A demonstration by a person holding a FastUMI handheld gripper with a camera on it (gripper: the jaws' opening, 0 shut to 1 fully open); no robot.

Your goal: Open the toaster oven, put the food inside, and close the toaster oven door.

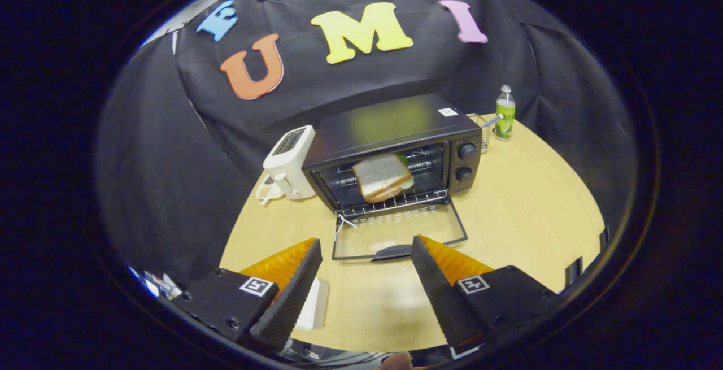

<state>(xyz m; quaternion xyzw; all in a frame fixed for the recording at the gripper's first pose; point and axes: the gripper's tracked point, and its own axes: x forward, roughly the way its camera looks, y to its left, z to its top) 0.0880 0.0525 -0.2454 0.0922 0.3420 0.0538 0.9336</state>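
Note:
A black toaster oven [395, 133] stands on the round wooden table [525, 217] with its glass door [398, 234] folded down flat toward me. A sandwich [383, 177] of white bread rests tilted on the wire rack inside the oven. The door's dark handle [392, 252] lies at the front rim, just ahead of my fingers. My gripper [366, 254] is open, with nothing between its two ridged black fingers [294, 296], and it hovers in front of the lowered door.
A white pop-up toaster [289, 162] stands against the oven's left side, a small dish [265, 191] beside it. A green bottle [505, 113] and a clear cup [482, 127] sit behind the oven's right corner. A white plate [314, 305] lies under my left finger.

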